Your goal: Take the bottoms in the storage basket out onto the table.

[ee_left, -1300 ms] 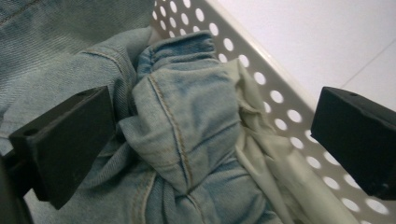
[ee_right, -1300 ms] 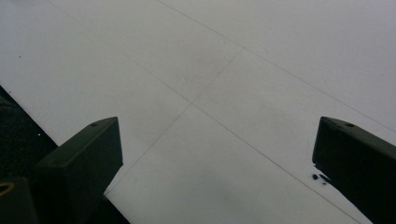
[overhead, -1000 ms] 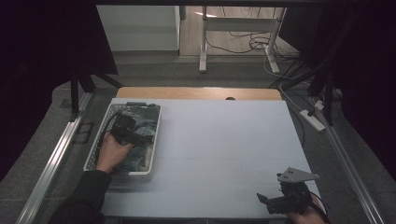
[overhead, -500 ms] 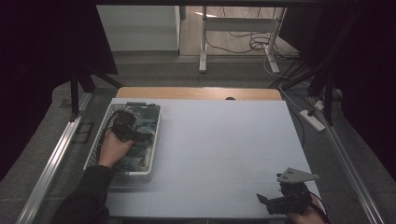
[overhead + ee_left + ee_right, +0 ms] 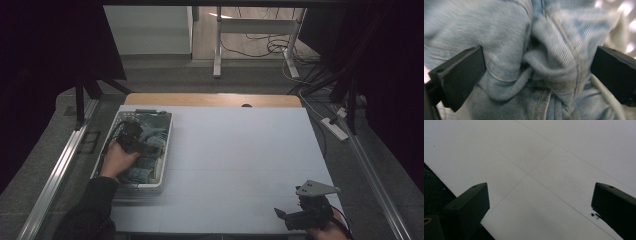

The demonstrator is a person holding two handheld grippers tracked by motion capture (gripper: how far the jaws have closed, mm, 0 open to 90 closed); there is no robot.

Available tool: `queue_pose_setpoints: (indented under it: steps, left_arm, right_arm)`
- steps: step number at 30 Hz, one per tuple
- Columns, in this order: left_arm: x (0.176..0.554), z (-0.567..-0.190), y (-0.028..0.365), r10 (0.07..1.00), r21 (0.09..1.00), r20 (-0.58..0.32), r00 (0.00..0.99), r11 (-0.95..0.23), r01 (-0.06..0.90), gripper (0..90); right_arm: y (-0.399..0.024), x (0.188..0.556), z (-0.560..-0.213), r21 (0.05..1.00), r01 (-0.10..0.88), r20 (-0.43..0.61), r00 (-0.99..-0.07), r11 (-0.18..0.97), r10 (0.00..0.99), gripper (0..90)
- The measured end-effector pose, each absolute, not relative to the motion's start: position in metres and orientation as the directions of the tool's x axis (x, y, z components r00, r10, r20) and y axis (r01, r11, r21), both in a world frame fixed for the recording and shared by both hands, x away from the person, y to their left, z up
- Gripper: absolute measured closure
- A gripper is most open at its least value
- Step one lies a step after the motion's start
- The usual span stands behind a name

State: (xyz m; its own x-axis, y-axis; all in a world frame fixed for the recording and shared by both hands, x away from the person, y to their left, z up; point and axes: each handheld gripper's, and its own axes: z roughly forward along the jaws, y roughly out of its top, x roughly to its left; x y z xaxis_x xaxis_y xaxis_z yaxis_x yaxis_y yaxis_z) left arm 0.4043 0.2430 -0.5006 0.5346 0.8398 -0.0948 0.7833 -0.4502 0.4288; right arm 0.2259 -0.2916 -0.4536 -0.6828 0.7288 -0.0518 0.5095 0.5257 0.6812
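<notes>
My left gripper point(image 5: 145, 148) is down inside the white basket point(image 5: 165, 150) at the table's left side, and in the left gripper view its jaws stand wide apart with a bunched fold of pale blue denim point(image 5: 544, 57) lying between them — the cloth presses against the left jaw, though I can't say the right one touches it. The jeans fill the basket under my left hand point(image 5: 119, 159). My right gripper point(image 5: 292, 219) sits well apart at the near right corner of the white table cover point(image 5: 240, 150), jaws spread wide over bare sheet — nothing between them.
</notes>
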Motion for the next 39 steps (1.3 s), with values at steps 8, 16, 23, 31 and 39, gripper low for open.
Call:
queue_pose_setpoints:
  steps: [8, 16, 23, 31, 39]
  left_arm:
    - [0.409, -0.511, 0.236, 0.843, 0.371, -0.080, 0.531, -0.470, 0.801, 0.0]
    - [0.410, -0.515, 0.217, 0.864, 0.283, 0.051, 0.501, -0.494, 0.822, 0.0]
    - [0.406, -0.511, 0.219, 0.870, 0.300, 0.057, 0.490, -0.483, 0.822, 10.4]
    - [0.402, -0.507, 0.226, 0.875, 0.338, 0.043, 0.482, -0.467, 0.817, 26.4]
    - [0.399, -0.503, 0.234, 0.883, 0.360, 0.049, 0.467, -0.451, 0.816, 56.7]
  right_arm:
    - [-0.291, 0.226, -0.454, 0.677, 0.512, -0.053, -0.682, 0.528, 0.729, 1.9]
    - [-0.291, 0.226, -0.454, 0.671, 0.515, -0.055, -0.682, 0.533, 0.729, 1.9]
    - [-0.291, 0.226, -0.454, 0.675, 0.511, -0.055, -0.684, 0.532, 0.727, 1.9]
    - [-0.291, 0.225, -0.454, 0.677, 0.504, -0.060, -0.688, 0.536, 0.723, 1.9]
    - [-0.290, 0.225, -0.454, 0.675, 0.500, -0.066, -0.692, 0.543, 0.719, 1.9]
